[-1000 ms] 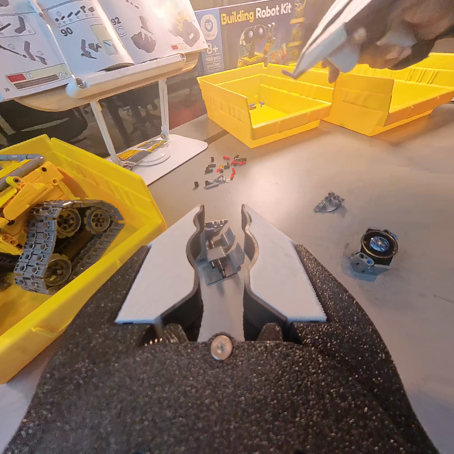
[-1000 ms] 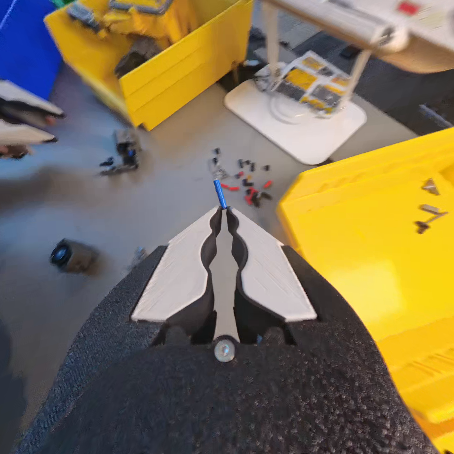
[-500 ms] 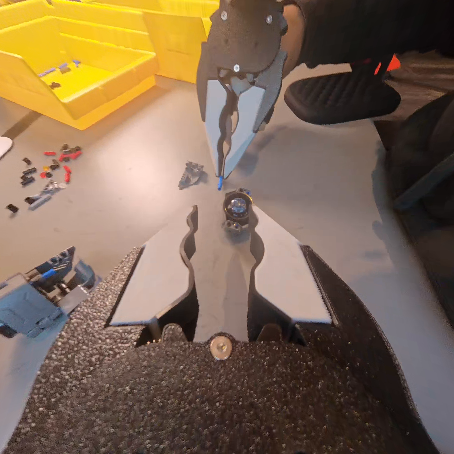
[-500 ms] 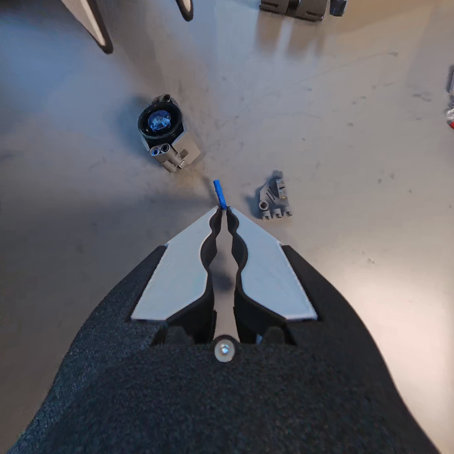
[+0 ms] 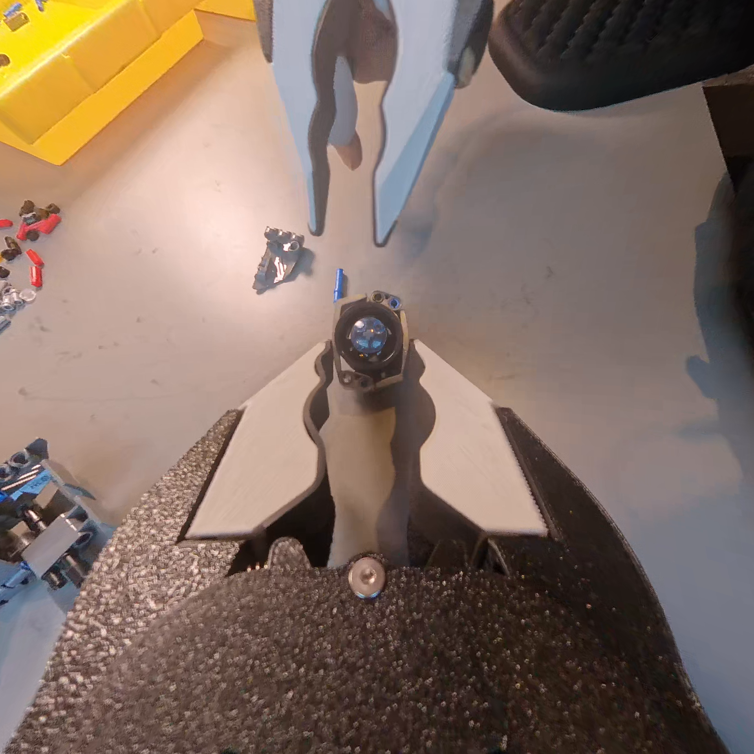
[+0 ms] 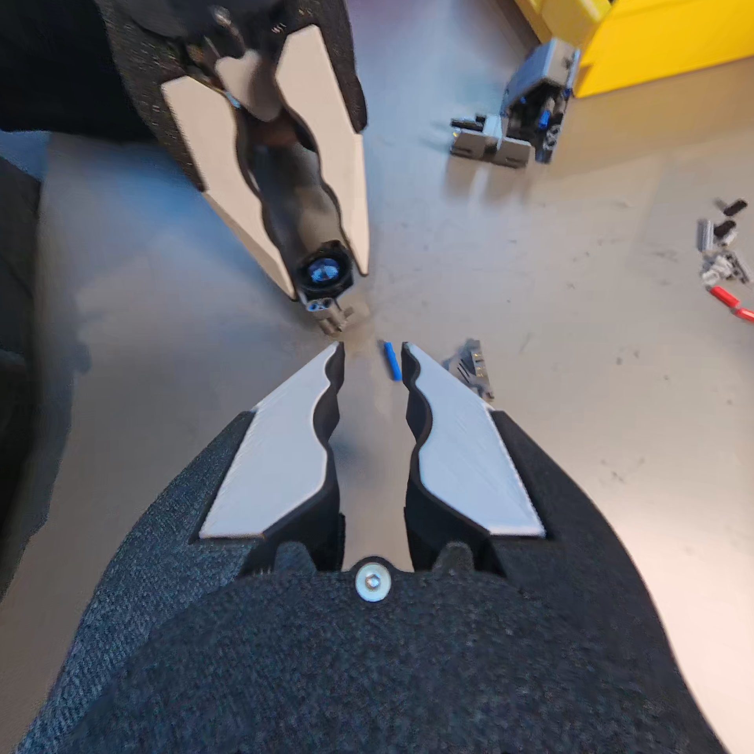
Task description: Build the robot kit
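Left wrist view: the left claw [image 5: 369, 347] grips one black-and-grey block with a round blue lens [image 5: 368, 339] on the grey table [image 5: 530, 285], while the right claw [image 6: 372, 344] gapes empty over one small blue peg [image 6: 391, 361].

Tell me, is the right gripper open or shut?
Open. The right gripper's jaws stand apart with grey table visible between them, and the small blue plastic pin lies loose there.
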Action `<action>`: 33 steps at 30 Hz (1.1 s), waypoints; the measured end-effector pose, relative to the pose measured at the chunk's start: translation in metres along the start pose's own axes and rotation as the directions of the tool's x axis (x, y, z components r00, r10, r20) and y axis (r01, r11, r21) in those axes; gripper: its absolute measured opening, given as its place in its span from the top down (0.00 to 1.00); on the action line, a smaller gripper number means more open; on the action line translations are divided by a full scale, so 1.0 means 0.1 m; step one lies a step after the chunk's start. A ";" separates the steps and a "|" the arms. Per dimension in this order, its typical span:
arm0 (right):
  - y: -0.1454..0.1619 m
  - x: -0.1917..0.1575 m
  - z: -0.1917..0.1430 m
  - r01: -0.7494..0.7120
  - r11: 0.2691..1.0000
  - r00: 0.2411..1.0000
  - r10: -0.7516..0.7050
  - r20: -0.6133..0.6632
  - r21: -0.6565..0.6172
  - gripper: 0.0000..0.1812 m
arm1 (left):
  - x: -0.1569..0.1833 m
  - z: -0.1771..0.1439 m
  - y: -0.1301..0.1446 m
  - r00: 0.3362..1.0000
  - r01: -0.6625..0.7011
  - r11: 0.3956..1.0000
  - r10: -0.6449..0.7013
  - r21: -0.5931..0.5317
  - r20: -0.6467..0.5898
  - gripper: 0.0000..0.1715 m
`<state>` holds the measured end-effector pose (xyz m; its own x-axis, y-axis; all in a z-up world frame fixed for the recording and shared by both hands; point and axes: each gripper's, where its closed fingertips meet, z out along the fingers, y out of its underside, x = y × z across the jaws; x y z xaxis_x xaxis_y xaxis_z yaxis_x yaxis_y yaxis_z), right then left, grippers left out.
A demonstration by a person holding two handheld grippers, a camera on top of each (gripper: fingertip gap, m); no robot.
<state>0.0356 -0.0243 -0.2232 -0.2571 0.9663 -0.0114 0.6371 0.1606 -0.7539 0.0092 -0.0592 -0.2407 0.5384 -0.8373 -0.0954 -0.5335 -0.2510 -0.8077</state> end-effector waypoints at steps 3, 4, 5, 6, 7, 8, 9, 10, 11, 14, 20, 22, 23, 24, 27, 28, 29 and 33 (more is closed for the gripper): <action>-0.13 -0.13 0.00 0.033 0.994 0.999 -0.037 0.038 0.106 0.81 | -0.08 -0.12 -0.17 0.997 0.072 0.991 -0.072 0.111 -0.005 0.79; -0.17 -0.14 0.00 0.026 0.990 0.999 -0.032 0.041 0.139 0.80 | -0.10 -0.17 -0.22 0.996 0.094 0.985 -0.093 0.144 -0.015 0.79; -0.21 -0.14 0.01 0.016 0.984 0.999 -0.024 0.040 0.176 0.79 | -0.11 -0.21 -0.26 0.994 0.108 0.979 -0.104 0.173 -0.029 0.79; -0.27 -0.13 0.01 0.005 0.977 0.999 -0.014 0.039 0.215 0.78 | -0.10 -0.24 -0.29 0.992 0.120 0.973 -0.113 0.199 -0.047 0.79; -0.33 -0.13 0.00 -0.009 0.967 0.999 -0.002 0.045 0.255 0.78 | -0.10 -0.28 -0.32 0.991 0.134 0.965 -0.125 0.227 -0.057 0.79; -0.40 -0.13 -0.01 -0.025 0.955 0.998 0.009 0.056 0.297 0.78 | -0.10 -0.31 -0.36 0.989 0.147 0.955 -0.134 0.257 -0.067 0.79; -0.47 -0.14 -0.01 -0.038 0.941 0.997 0.013 0.077 0.336 0.78 | -0.10 -0.34 -0.41 0.986 0.161 0.943 -0.142 0.292 -0.084 0.79; -0.54 -0.17 -0.02 -0.046 0.929 0.995 0.009 0.100 0.368 0.78 | -0.09 -0.38 -0.47 0.983 0.176 0.928 -0.149 0.328 -0.104 0.79; -0.60 -0.20 -0.03 -0.046 0.918 0.993 0.000 0.115 0.393 0.78 | -0.08 -0.41 -0.51 0.980 0.189 0.915 -0.154 0.356 -0.123 0.79; -0.69 -0.23 -0.03 -0.014 0.907 0.992 -0.040 0.118 0.420 0.79 | -0.07 -0.45 -0.55 0.977 0.197 0.902 -0.151 0.384 -0.147 0.79; -0.61 -0.26 0.00 -0.012 0.909 0.987 -0.057 0.153 0.416 0.81 | -0.01 -0.36 -0.42 0.980 0.168 0.937 -0.124 0.307 -0.157 0.79; -0.58 -0.27 0.00 -0.012 0.910 0.985 -0.060 0.161 0.414 0.81 | 0.01 -0.31 -0.37 0.984 0.141 0.951 -0.105 0.274 -0.142 0.79; -0.57 -0.28 0.01 -0.010 0.913 0.984 -0.063 0.165 0.409 0.81 | 0.02 -0.29 -0.34 0.986 0.128 0.957 -0.095 0.259 -0.135 0.79; -0.56 -0.28 0.01 -0.006 0.915 0.984 -0.067 0.165 0.404 0.82 | 0.02 -0.27 -0.33 0.988 0.117 0.962 -0.087 0.247 -0.127 0.79; -0.57 -0.29 0.02 -0.008 0.911 0.983 -0.069 0.171 0.413 0.82 | 0.03 -0.24 -0.29 0.991 0.091 0.972 -0.067 0.219 -0.112 0.78; -0.58 -0.30 0.01 -0.016 0.906 0.982 -0.066 0.178 0.423 0.82 | 0.04 -0.23 -0.28 0.992 0.083 0.974 -0.061 0.213 -0.108 0.78; -0.59 -0.30 0.01 -0.026 0.900 0.981 -0.062 0.186 0.434 0.82 | 0.05 -0.22 -0.27 0.993 0.077 0.976 -0.056 0.205 -0.107 0.78; -0.66 -0.34 0.00 -0.066 0.877 0.975 -0.044 0.216 0.475 0.83 | 0.08 -0.17 -0.27 0.992 0.083 0.979 -0.063 0.187 -0.110 0.79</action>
<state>0.0025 -0.0680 -0.1727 -0.4362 0.8918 -0.1198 0.2305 -0.0180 -0.9729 0.0167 -0.0674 -0.2097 0.4957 -0.8682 0.0202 -0.3560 -0.2244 -0.9071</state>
